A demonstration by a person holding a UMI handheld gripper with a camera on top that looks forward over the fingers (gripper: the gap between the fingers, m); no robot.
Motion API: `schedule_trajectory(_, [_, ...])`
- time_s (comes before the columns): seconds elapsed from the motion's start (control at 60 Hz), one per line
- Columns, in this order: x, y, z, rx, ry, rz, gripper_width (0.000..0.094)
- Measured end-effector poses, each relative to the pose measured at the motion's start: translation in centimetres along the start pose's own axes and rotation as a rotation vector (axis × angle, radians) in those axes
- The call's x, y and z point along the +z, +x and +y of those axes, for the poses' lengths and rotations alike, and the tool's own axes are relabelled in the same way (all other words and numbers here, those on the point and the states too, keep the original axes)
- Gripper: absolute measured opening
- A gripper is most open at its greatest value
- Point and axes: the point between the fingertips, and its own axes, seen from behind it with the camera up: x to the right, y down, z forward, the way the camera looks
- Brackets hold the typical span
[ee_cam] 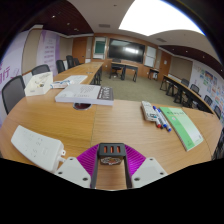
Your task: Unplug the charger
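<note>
A small black charger with three orange ports on its face sits between my fingers, just above the wooden table. My gripper is shut on it, with the purple pads pressed against both of its sides. No cable or socket shows at the charger. A white flat block, possibly a power strip, lies on the table to the left of my fingers.
A white box lies further ahead on the left. Markers and a green sheet lie ahead on the right. Black chairs stand at the left, with more tables and a wall screen beyond.
</note>
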Motion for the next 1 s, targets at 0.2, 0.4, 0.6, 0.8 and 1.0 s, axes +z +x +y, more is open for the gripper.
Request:
schedule_trajectory(0.2, [-2.7,-0.7,0.9,0.054,-0.047,-0.060,0.0863])
schedule_trajectory(0.4, [-9.0,-0.5,-0.2,0.015,-0.034,-0.032,0.0851])
schedule_trajectory(0.6, [-19.9,-1.1,-1.8,0.020,-0.009,0.013,0.0854])
schedule_trajectory(0.8, [-30.3,-2.6,-0.7,0.070,-0.015,0.023,0.0858])
schedule_trajectory(1.0, [-35.9,-3.2,0.2,0.046,0.011,0.038,0.0857])
